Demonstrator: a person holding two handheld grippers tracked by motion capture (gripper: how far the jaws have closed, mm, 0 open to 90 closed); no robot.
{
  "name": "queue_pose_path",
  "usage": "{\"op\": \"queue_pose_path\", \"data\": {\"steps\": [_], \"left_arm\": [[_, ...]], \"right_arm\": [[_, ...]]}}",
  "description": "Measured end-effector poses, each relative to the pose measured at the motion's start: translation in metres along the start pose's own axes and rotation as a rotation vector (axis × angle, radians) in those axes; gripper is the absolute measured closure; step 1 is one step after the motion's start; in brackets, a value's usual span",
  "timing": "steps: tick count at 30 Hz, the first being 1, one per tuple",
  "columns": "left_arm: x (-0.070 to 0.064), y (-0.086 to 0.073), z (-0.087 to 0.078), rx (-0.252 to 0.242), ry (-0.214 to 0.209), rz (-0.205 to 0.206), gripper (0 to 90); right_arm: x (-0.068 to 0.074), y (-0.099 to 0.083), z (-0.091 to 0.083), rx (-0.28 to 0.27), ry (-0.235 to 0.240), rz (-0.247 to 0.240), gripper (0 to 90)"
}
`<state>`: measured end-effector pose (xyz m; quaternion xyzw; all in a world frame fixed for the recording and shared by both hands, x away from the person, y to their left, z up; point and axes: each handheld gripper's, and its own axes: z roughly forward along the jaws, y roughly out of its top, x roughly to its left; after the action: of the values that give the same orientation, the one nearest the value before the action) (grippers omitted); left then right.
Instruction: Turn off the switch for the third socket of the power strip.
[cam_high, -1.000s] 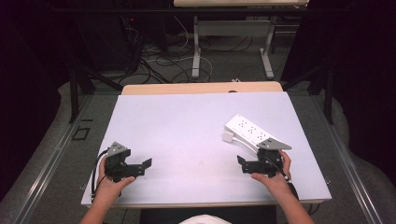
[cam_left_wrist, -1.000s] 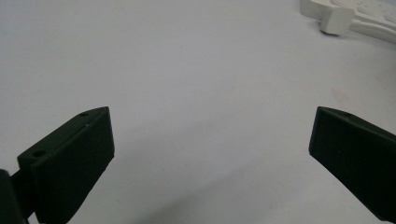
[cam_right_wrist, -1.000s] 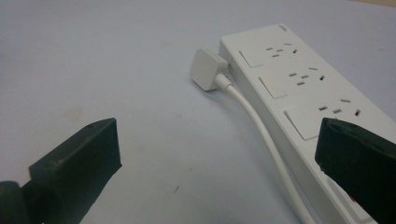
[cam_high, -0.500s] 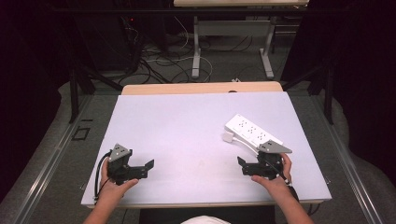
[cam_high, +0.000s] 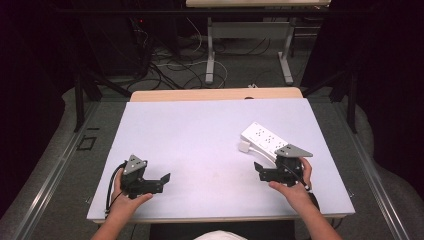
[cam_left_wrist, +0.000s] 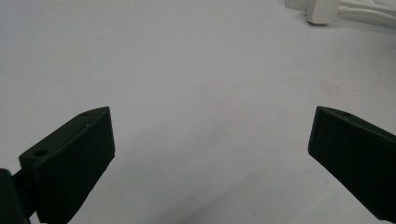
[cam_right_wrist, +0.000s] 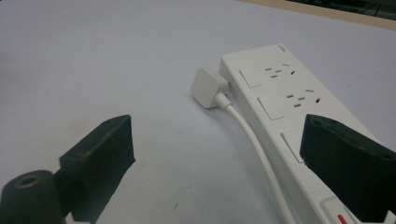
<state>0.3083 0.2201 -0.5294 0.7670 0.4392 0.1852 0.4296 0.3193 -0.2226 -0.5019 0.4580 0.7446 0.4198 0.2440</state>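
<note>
A white power strip (cam_high: 263, 138) lies at an angle on the right half of the pale table (cam_high: 200, 135). A white plug (cam_high: 244, 146) on a white cable sits against its near end. My right gripper (cam_high: 259, 170) hovers just in front of the strip, open and holding nothing. In the right gripper view the strip (cam_right_wrist: 289, 102), the plug (cam_right_wrist: 208, 87) and the cable (cam_right_wrist: 259, 149) lie ahead between the wide-apart jaws of that gripper (cam_right_wrist: 217, 122). My left gripper (cam_high: 164, 181) is low at the front left, open and empty. Its own view (cam_left_wrist: 211, 114) faces bare tabletop, with the plug (cam_left_wrist: 322, 10) far off.
A wooden strip (cam_high: 215, 94) borders the table's far edge. Beyond it are another table's legs (cam_high: 210, 50) and loose cables on the floor (cam_high: 170, 60). Metal rails (cam_high: 55, 170) run along both sides of the table.
My left gripper has shifted slightly rightward along the front of the table. The right gripper and the power strip have stayed where they were.
</note>
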Motion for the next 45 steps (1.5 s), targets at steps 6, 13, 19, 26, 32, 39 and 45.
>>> {"op": "queue_pose_path", "data": {"steps": [6,13,19,26,32,39,45], "left_arm": [[0.000,0.000,0.000,-0.005,0.004,-0.006,1.5],[0.000,0.000,-0.002,0.000,0.004,-0.013,1.9],[0.001,-0.001,-0.003,0.002,0.010,-0.012,2.9],[0.001,-0.001,-0.002,0.003,0.012,-0.013,4.0],[0.000,-0.001,-0.001,-0.003,0.013,-0.010,4.5],[0.001,-0.001,-0.001,0.003,0.014,-0.014,4.9],[0.001,-0.001,0.000,0.001,0.017,-0.016,6.2]], "right_arm": [[-0.002,0.012,0.002,0.032,-0.012,-0.042,15.2],[-0.003,0.028,0.004,0.050,-0.010,-0.080,15.9],[-0.004,0.042,0.006,0.063,-0.018,-0.063,17.8],[-0.010,0.058,0.008,0.090,-0.022,-0.042,20.5],[-0.019,0.069,0.013,0.113,-0.027,-0.023,24.5],[-0.025,0.078,0.018,0.137,-0.026,0.000,28.3],[-0.033,0.086,0.023,0.154,-0.025,0.028,32.3]]}}
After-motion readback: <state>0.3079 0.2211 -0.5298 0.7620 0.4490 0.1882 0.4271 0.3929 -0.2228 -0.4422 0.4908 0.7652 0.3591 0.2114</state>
